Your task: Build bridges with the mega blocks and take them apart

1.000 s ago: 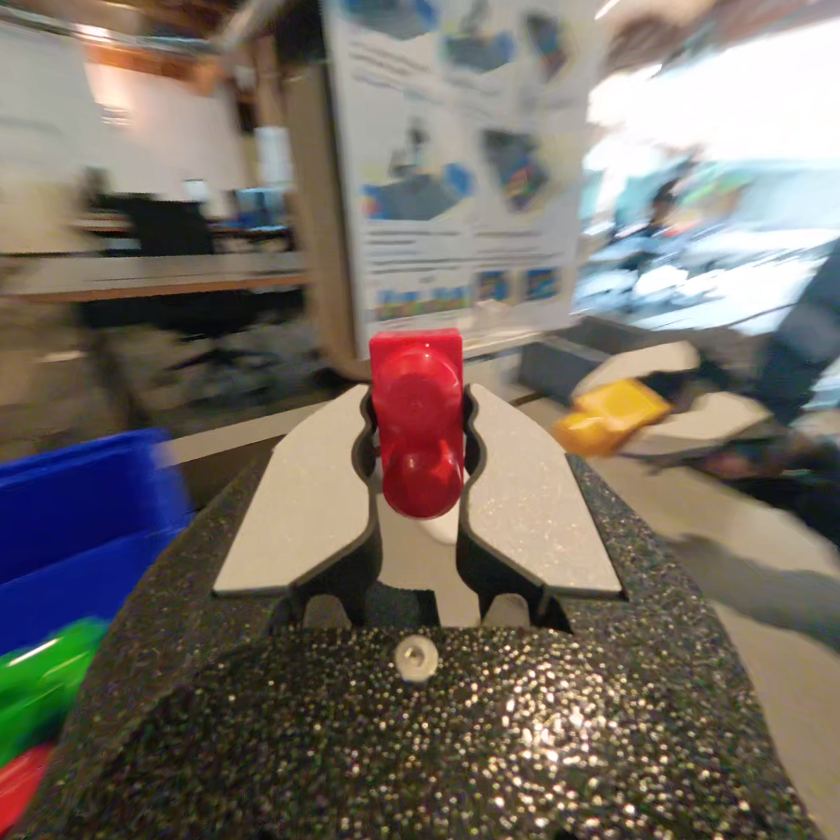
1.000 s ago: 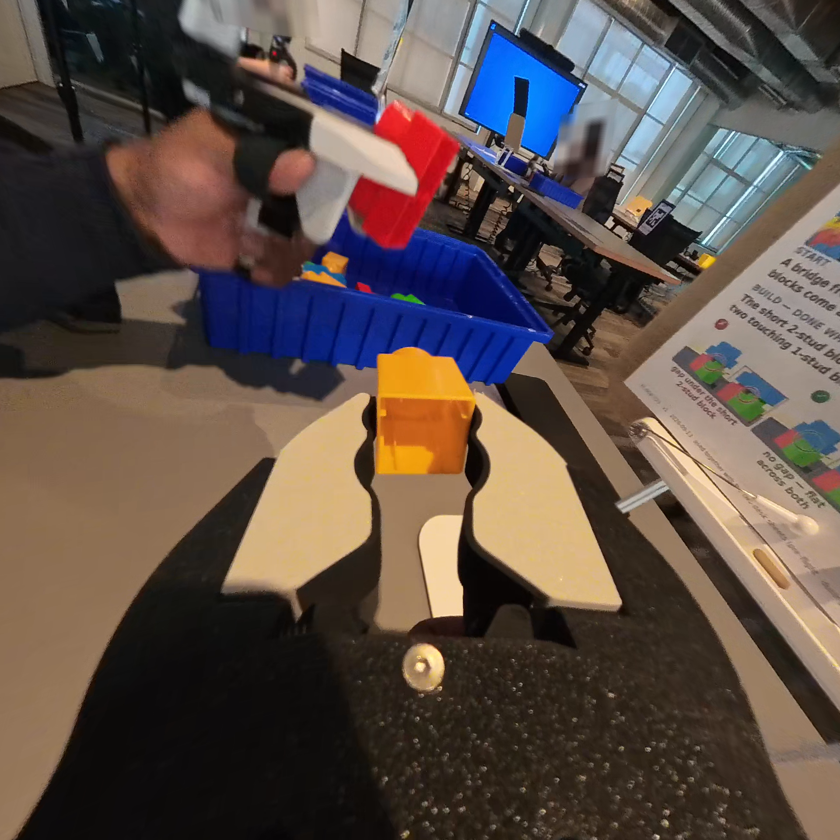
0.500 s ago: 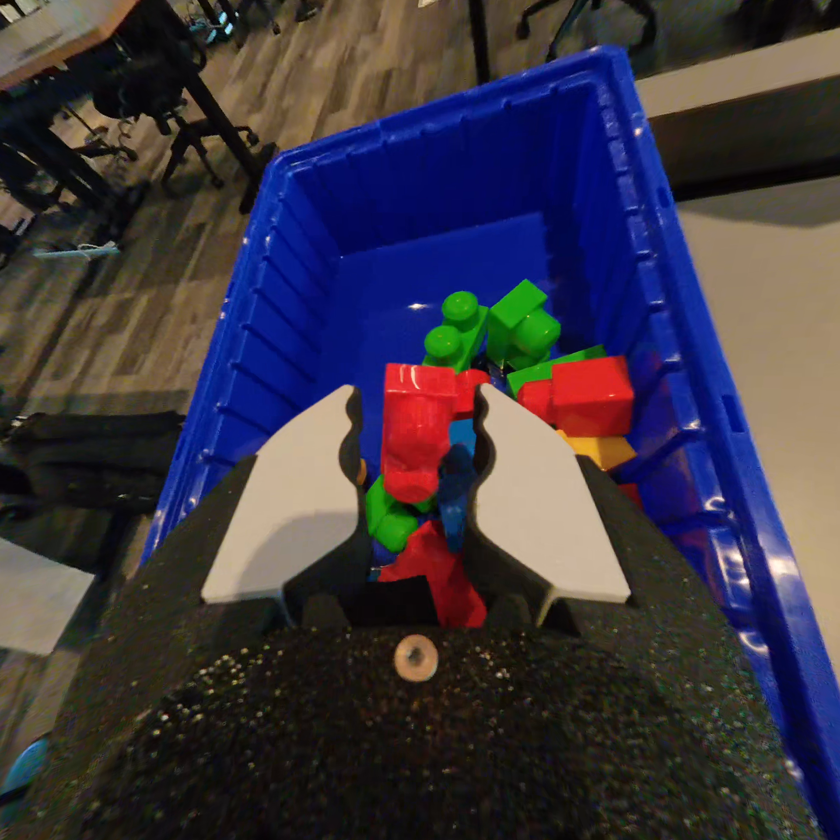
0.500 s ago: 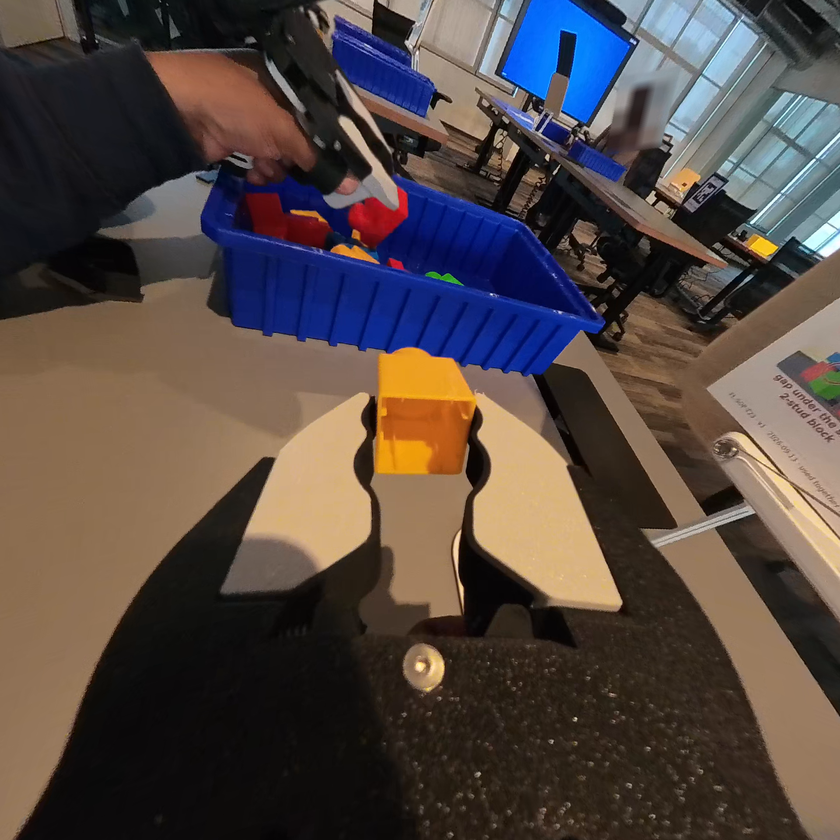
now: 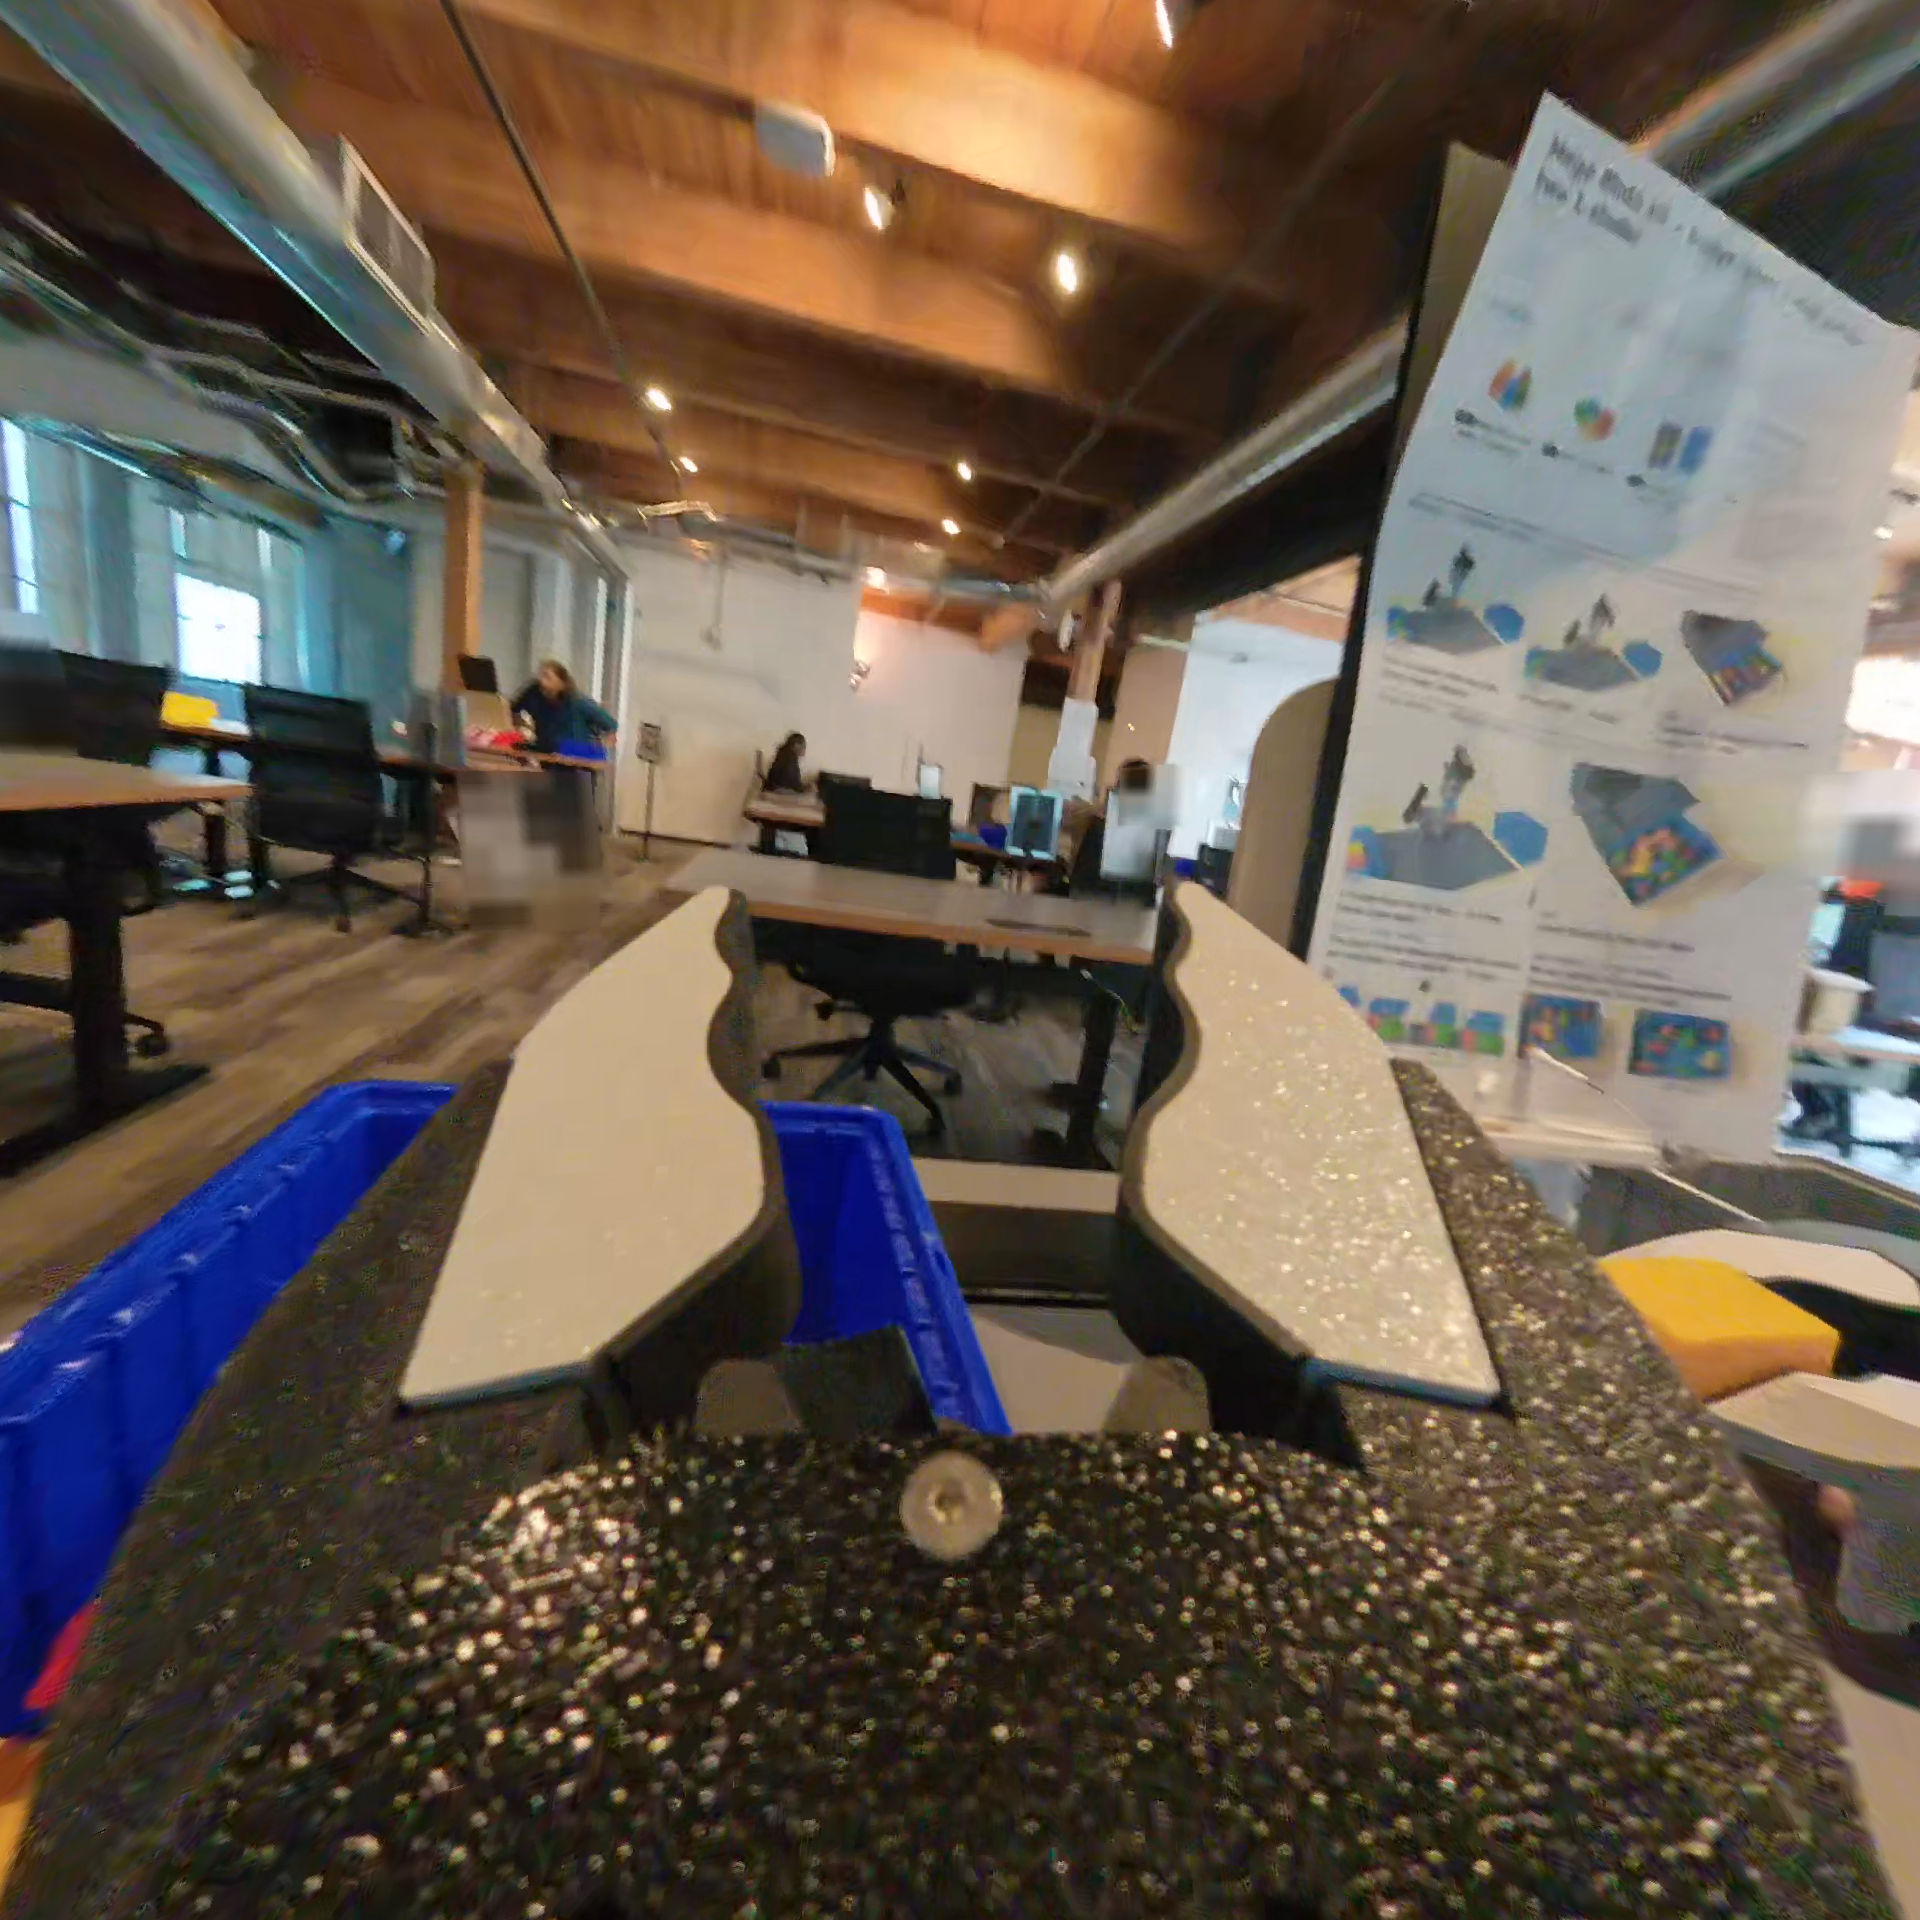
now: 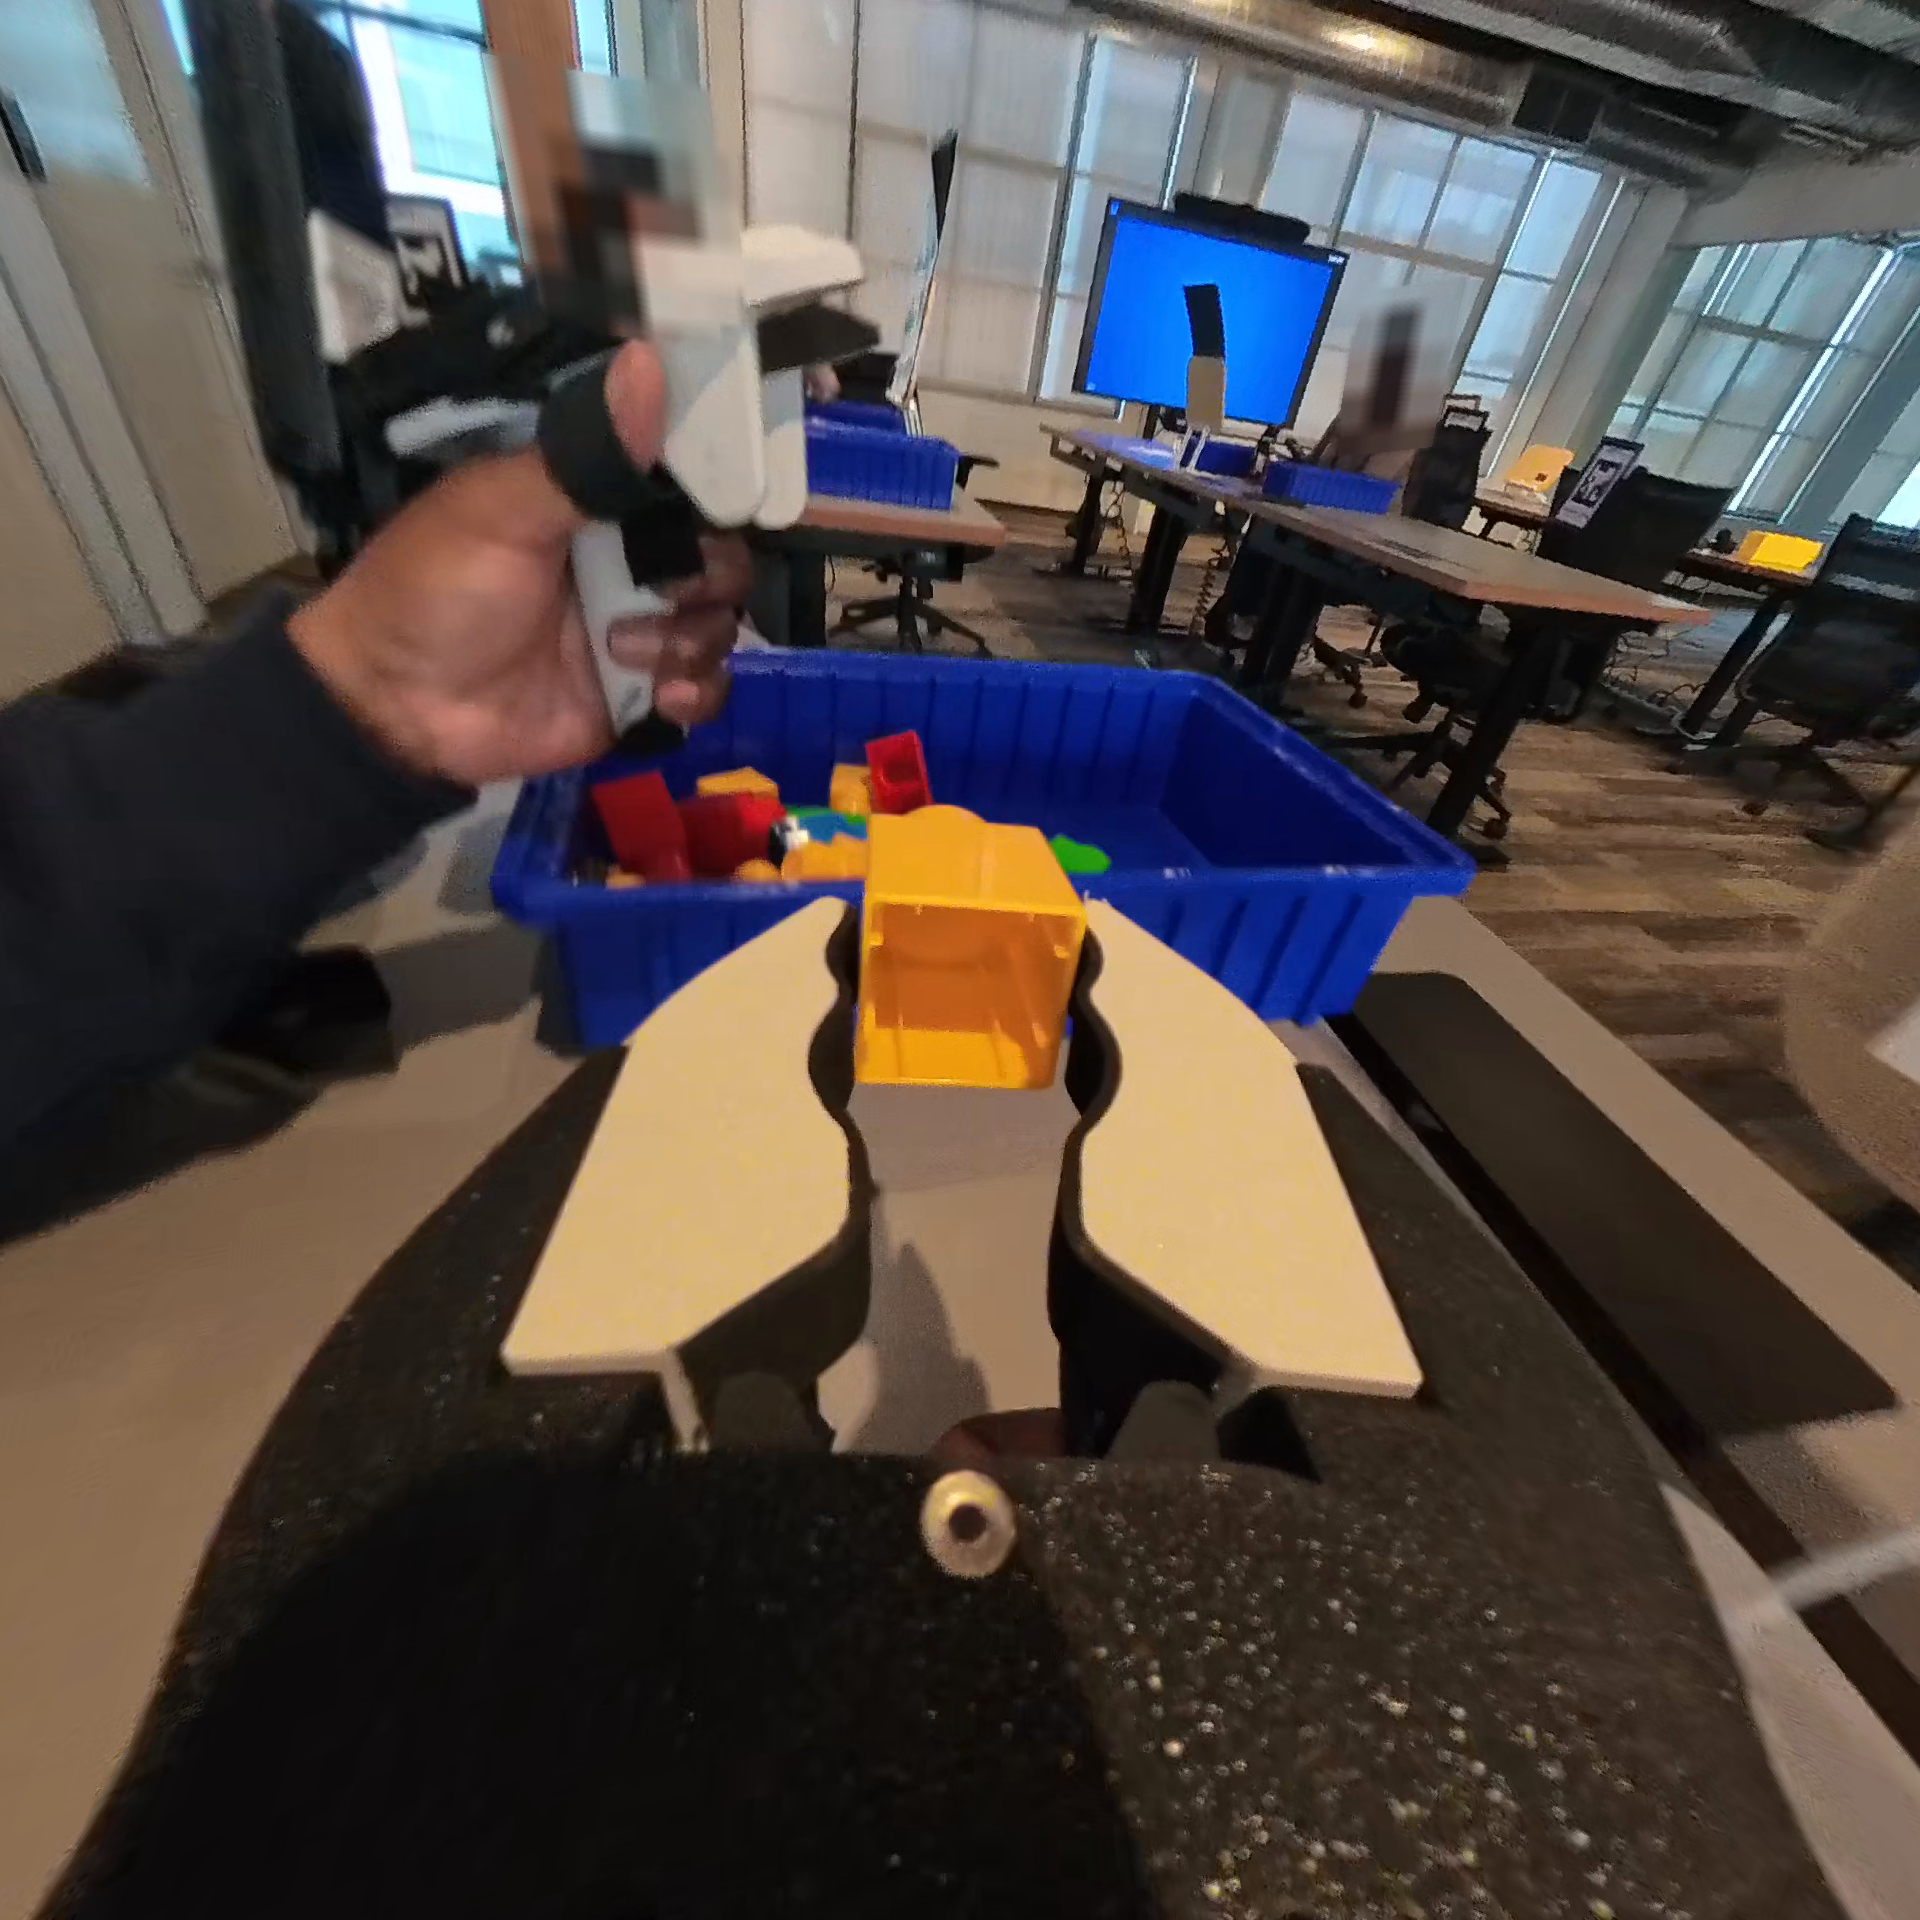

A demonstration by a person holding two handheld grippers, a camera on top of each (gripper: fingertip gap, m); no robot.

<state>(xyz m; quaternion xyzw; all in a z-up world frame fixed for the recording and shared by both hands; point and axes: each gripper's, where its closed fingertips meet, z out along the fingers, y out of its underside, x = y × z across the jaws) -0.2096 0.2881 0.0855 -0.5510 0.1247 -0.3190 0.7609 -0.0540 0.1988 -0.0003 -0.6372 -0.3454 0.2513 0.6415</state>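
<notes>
Left gripper up in air above near end of blue bin, jaws wide apart, nothing between them. Hand holding it shows in right wrist view, dark sleeve behind.

Right gripper clamped on yellow block, hollow underside facing camera, stud end pointing toward bin. Held just above grey table, close to bin's near wall.

Bin sits on table, loose pile of red, yellow, green blocks at its left end. Instruction poster standing right of bin, bit blurry.
</notes>
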